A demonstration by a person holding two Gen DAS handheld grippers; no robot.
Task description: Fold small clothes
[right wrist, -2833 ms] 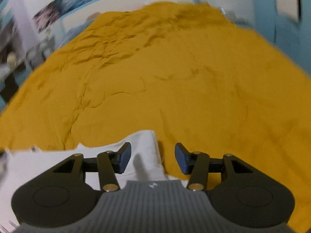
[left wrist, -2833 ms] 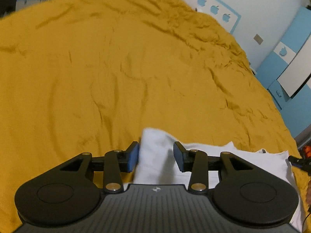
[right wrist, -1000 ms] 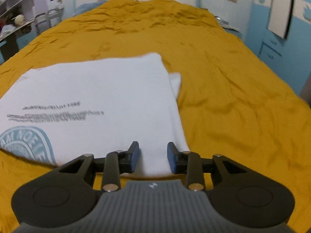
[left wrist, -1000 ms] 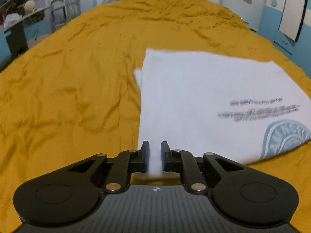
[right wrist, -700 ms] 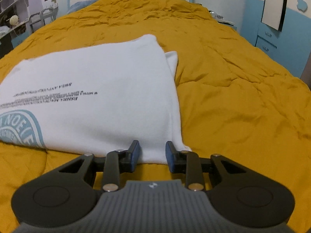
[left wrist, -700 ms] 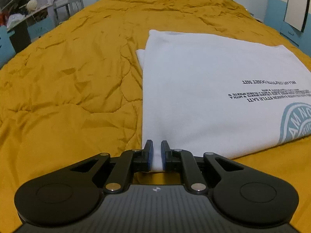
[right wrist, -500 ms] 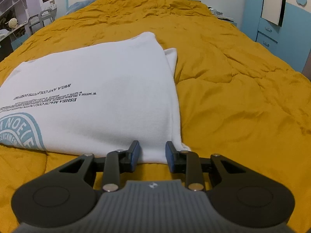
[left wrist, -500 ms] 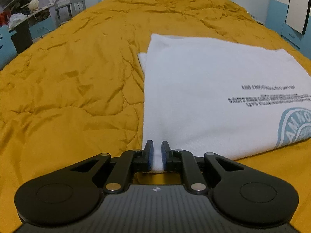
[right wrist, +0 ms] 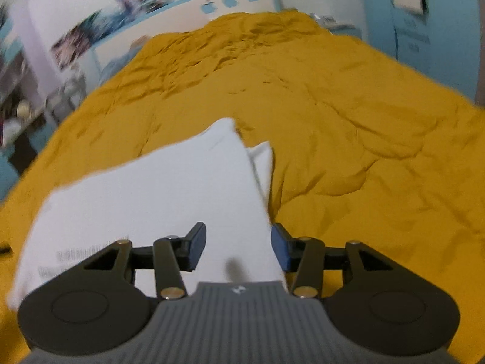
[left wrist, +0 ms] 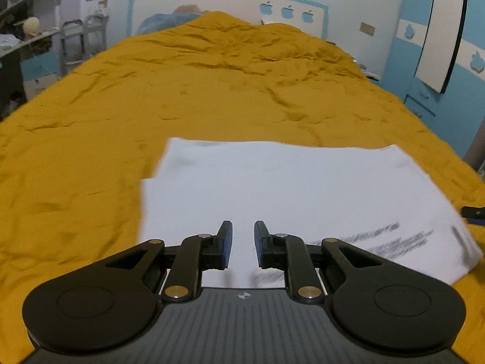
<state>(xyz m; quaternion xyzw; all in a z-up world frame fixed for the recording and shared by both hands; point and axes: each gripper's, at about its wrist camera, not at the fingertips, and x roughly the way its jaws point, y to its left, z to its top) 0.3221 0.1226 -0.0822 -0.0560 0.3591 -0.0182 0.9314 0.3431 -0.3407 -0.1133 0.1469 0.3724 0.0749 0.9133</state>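
A white T-shirt [left wrist: 297, 188] with dark printed text lies folded flat on the yellow bedspread [left wrist: 212, 85]. My left gripper [left wrist: 243, 242] hovers over its near left part with the jaws a little apart and nothing between them. In the right wrist view the same shirt [right wrist: 157, 188] lies with a sleeve tip [right wrist: 262, 154] sticking out at its right edge. My right gripper [right wrist: 239, 247] is open wide above the shirt's near right edge and holds nothing.
The bedspread [right wrist: 363, 139] stretches far ahead and to both sides. A white headboard with blue apple shapes [left wrist: 286, 10] stands at the far end. Blue cabinets [left wrist: 439, 69] are on the right; shelves and a chair [left wrist: 75, 42] are on the left.
Both grippers have let go of the shirt's near edge, opened and lifted above it. The shirt now lies flat on the bed; the right gripper opened wider than the left.
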